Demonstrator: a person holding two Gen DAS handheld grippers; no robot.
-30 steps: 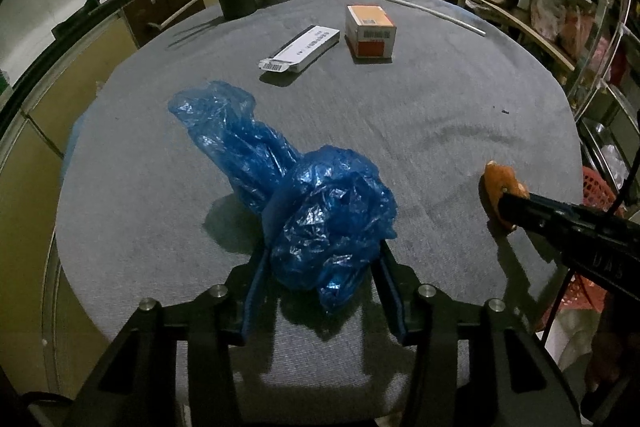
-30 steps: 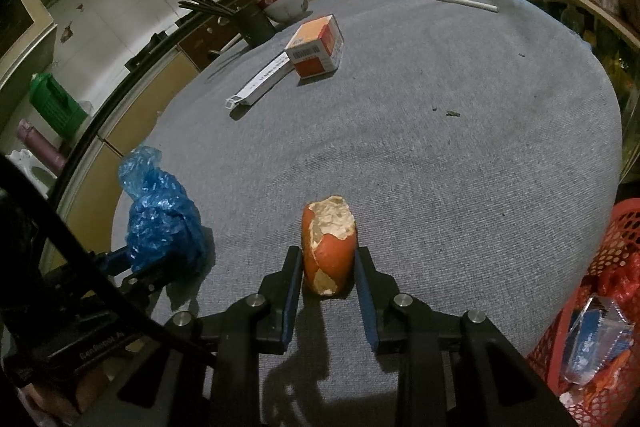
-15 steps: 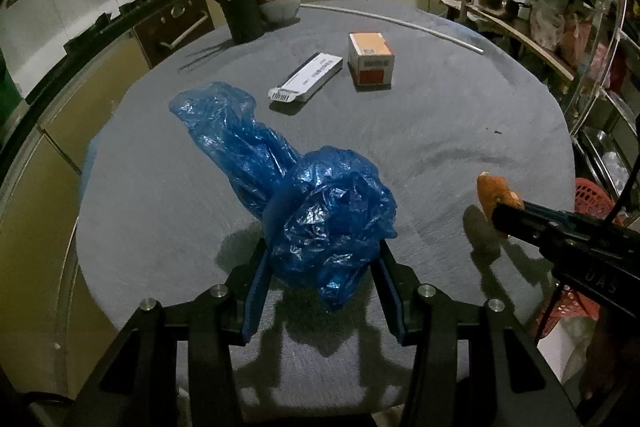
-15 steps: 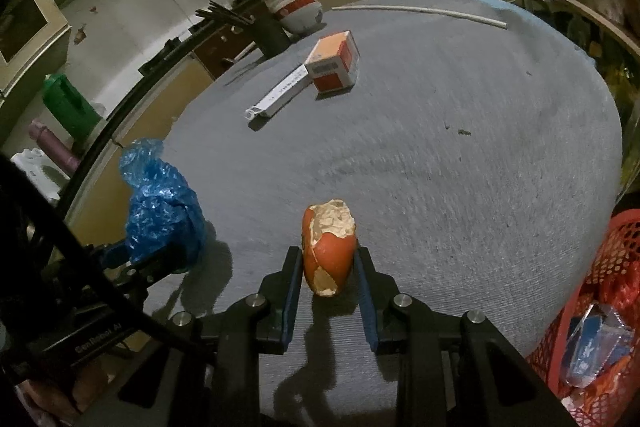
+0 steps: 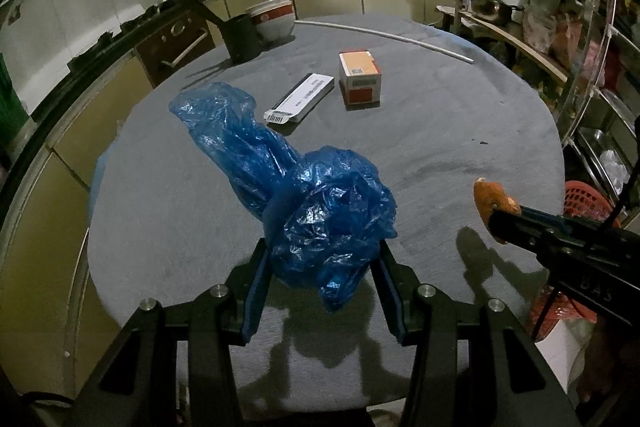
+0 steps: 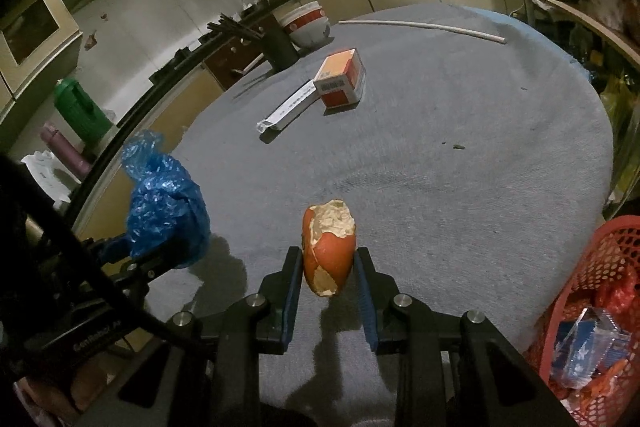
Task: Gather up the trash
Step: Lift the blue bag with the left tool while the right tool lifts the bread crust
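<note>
Grey tabletop (image 6: pixel 460 155): red basket (image 6: pixel 600 267) holds wrappers at its edge; left tongs (image 5: pixel 320 267) clamp blue bag (image 5: pixel 320 223), right tongs (image 6: pixel 328 279) clamp orange peel (image 6: pixel 329 253).

The crumpled plastic bag (image 5: pixel 320 215) is translucent blue. The peel (image 6: pixel 329 251) is orange outside, pale cream inside. The tablecloth (image 5: pixel 440 131) is plain grey. The small box (image 5: pixel 360 78) is orange and red with a white label; the flat carton (image 5: pixel 300 98) is white with black print. The perforated basket (image 6: pixel 608 267) is red.
</note>
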